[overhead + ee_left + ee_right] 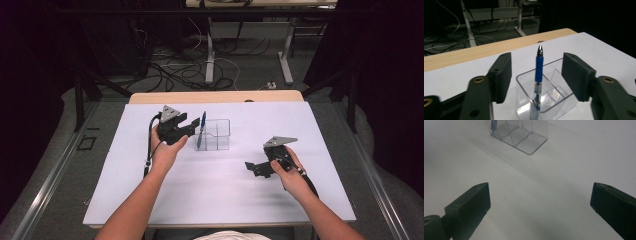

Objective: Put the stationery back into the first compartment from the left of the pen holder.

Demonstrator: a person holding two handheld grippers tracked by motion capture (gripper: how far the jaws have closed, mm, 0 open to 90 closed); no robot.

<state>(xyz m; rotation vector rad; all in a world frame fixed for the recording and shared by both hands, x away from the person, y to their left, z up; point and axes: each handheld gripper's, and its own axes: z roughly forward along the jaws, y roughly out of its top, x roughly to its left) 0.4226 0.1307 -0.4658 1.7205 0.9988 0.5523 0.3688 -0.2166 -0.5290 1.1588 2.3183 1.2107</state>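
A blue pen point(201, 130) stands nearly upright in the left compartment of a clear plastic organiser box point(217, 135) near the middle of the white table. In the left gripper view the pen point(538, 75) rises between my two jaws, which stand apart on either side without touching it, and the box point(554, 97) lies just below. My left gripper point(189, 126) is open, just left of the box. My right gripper point(252, 167) is open over bare table at the right, its jaws wide apart, with the box's base point(520, 138) farther off.
The white table top point(220, 200) has a wooden strip point(215, 96) along its far edge. Beyond it lie cables point(175, 70) and white desk legs point(286, 55) on the floor. Dark curtains close both sides.
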